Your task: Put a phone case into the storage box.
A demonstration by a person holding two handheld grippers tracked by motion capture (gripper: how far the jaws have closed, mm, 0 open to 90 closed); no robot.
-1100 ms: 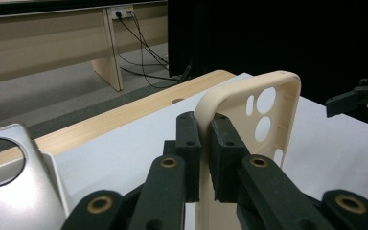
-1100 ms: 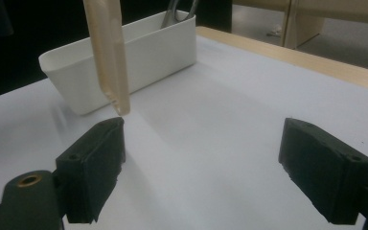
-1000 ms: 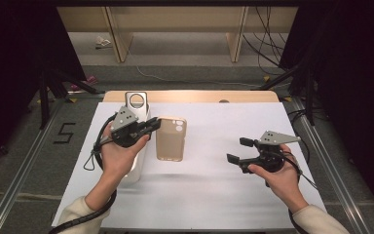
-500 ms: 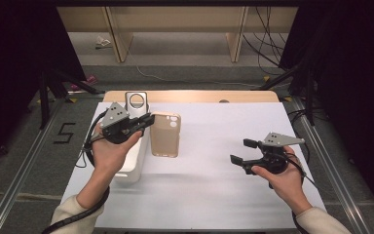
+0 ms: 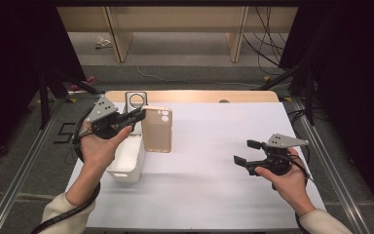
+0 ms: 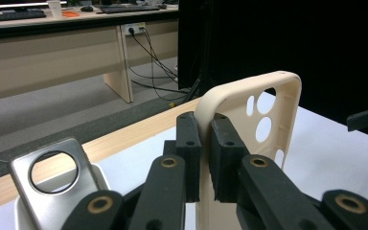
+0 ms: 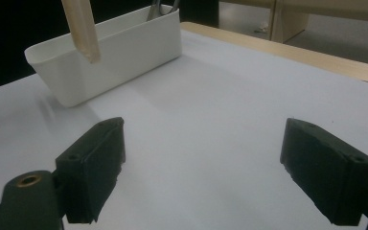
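Note:
A beige phone case (image 5: 157, 131) hangs upright above the white table cover (image 5: 214, 146), just right of a white bin (image 5: 126, 163). My left gripper (image 5: 140, 113) is shut on the case's top edge. In the left gripper view the two pads pinch the rim of the case (image 6: 268, 110) near its camera holes, with the gripper (image 6: 205, 132) pointing level. A silver case (image 5: 136, 101) with a round hole stands at the bin's far end. My right gripper (image 5: 243, 152) is held open above the cover at the right, nothing between its jaws (image 7: 201, 158).
The white bin (image 7: 115, 52) lies along the table's left side, and the beige case's lower corner (image 7: 81, 26) hangs in front of it. A wooden table edge (image 5: 199, 96) runs along the back. Metal rails flank the table, and cables lie on the floor behind.
My left gripper has carried the beige case leftward and slightly up, closer to the white bin. The right gripper has stayed about where it was.

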